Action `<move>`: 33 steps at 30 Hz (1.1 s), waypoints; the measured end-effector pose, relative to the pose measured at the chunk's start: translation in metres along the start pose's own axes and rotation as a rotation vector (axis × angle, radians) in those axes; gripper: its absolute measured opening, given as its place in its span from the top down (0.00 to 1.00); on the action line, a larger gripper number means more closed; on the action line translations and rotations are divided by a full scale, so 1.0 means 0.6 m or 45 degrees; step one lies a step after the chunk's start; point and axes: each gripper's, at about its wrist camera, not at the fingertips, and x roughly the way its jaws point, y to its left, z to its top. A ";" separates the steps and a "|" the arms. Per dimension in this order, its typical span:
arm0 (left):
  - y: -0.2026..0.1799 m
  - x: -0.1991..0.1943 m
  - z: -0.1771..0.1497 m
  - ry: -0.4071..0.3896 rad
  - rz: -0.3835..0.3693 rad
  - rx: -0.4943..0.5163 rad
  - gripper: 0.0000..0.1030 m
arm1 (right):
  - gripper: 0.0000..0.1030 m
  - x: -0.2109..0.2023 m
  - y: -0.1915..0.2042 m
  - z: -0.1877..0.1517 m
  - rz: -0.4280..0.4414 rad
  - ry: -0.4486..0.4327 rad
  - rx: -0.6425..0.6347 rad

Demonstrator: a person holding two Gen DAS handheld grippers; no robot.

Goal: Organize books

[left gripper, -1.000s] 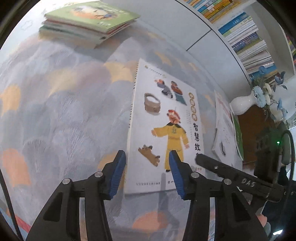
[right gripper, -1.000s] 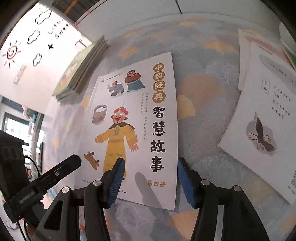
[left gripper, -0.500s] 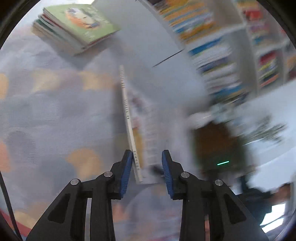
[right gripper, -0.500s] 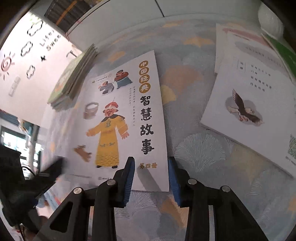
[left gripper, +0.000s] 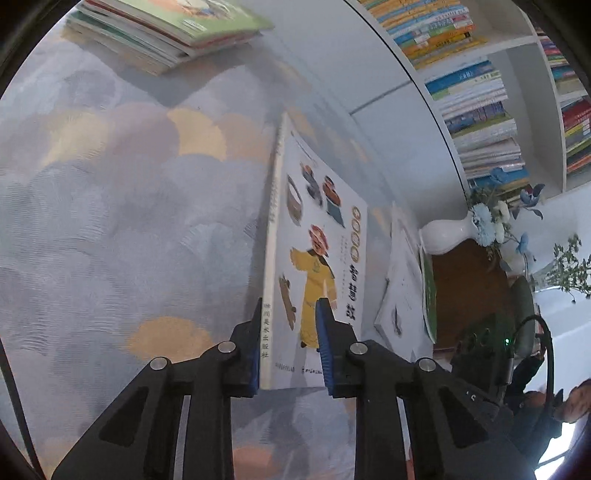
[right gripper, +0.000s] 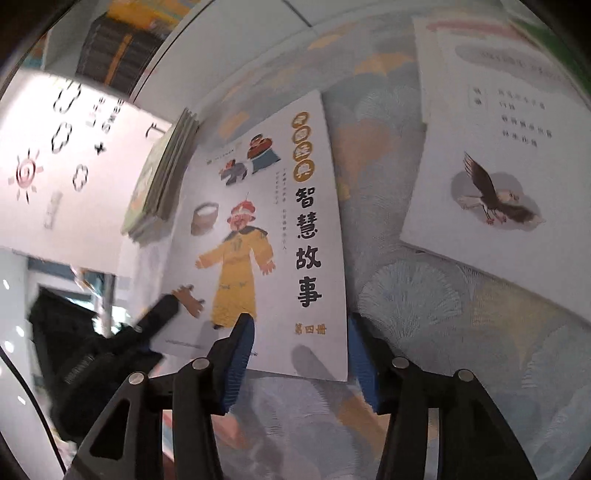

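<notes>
Carpet [left gripper: 110, 229] with soft blue, grey and orange fan shapes covers the floor. Left gripper [left gripper: 290, 343] has just been closing and now pinches the spine edge of the storybook [left gripper: 325, 236], tipping it up. Right gripper [right gripper: 299, 354] has just been opening; its fingers stand spread at the book's bottom edge. Green book pile [left gripper: 166, 26] lies near a white wall. Bookshelf [left gripper: 480, 96] and white vase [left gripper: 448, 232] stand beyond.

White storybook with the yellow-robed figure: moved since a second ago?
Yes. The white storybook has tipped up off the patterned tablecloth, spine side raised, gripped by the just-closed left gripper.
</notes>
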 end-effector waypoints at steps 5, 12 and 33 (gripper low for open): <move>0.001 0.013 0.006 0.031 -0.136 -0.106 0.81 | 0.51 -0.002 -0.013 -0.001 0.075 0.004 0.075; 0.035 -0.003 0.034 0.077 -0.397 -0.367 0.81 | 0.46 -0.003 -0.090 -0.009 0.403 0.126 0.447; -0.059 -0.011 0.052 0.218 -0.007 0.266 0.80 | 0.80 -0.047 0.045 -0.010 0.171 -0.171 0.130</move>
